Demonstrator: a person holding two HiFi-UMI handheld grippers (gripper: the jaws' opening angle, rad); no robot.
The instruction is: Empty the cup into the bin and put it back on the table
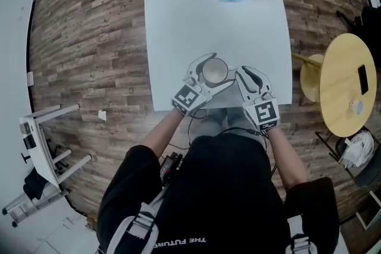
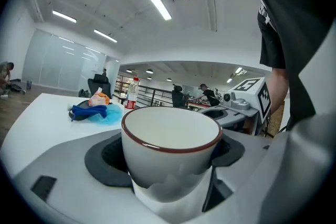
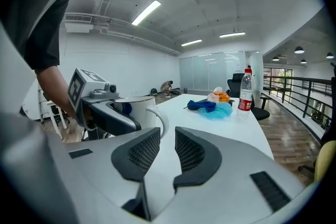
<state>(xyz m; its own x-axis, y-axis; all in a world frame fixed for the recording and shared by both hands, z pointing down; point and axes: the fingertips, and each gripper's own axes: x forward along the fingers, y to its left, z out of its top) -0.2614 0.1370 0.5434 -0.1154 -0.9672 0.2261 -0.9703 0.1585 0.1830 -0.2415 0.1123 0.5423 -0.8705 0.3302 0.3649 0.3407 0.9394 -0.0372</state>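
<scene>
Wood flooring surrounds a white table [image 1: 178, 21]; the work is at the middle of its near edge, directly in front of the person.

Left gripper [image 1: 213, 73]: clamped on the cup [image 2: 170, 152], one dark pad on each side of the wall. The cup is upright, and as far as its interior shows, no contents are visible.

Right gripper [image 3: 164, 150]: just beside the cup's handle, jaws drawn nearly together with nothing between them.

No bin can be identified with certainty in any view.

Assessment: the step in hand is carrying the cup off to the bin. Recommended practice:
- Keep the rim level in transit.
- Maintain the squeeze on the wall.
- Tip only once fully over the bin.
- Keep the idle gripper clear of the handle.
</scene>
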